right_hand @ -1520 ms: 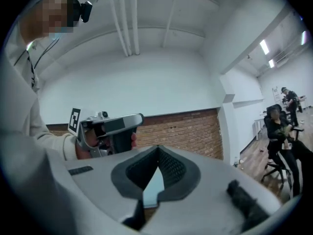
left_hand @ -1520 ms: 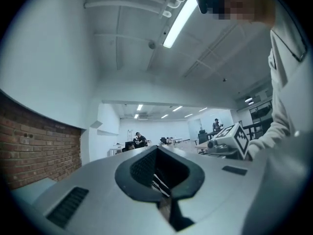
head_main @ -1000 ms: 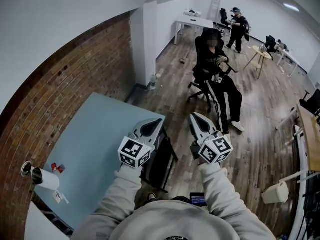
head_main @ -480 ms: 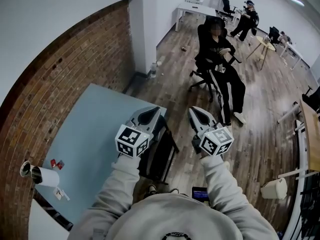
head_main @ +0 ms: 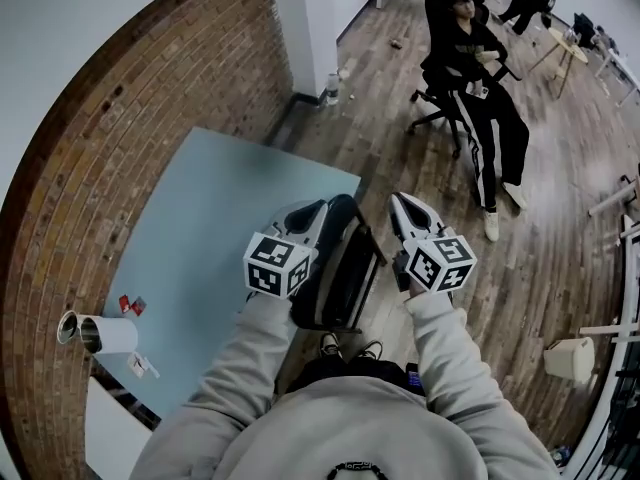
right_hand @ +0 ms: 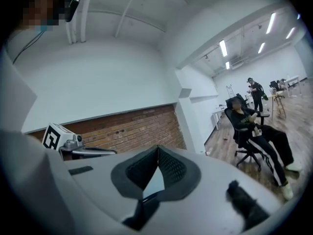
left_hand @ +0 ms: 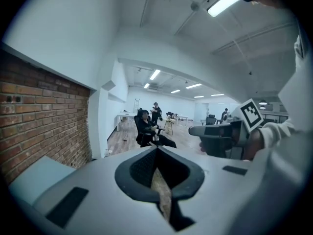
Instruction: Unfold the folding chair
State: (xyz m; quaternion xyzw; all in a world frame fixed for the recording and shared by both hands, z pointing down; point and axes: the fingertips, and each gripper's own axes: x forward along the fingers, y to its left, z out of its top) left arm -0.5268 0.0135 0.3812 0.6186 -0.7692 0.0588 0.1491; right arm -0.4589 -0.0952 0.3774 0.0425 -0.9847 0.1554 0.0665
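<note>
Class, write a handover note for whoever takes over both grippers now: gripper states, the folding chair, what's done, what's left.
Left gripper: shut, empty.
Right gripper: shut, empty.
Folding chair: folded, standing at the edge of the blue table, between the grippers in the head view.
Done: nothing yet; chair not gripped.
Left: open both grippers, grip the chair, probably spread seat from back.

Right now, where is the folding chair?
In the head view, the black folding chair stands folded at centre, beside the right edge of the pale blue table, with the left claw over its left side and the right claw just right of it.
</note>
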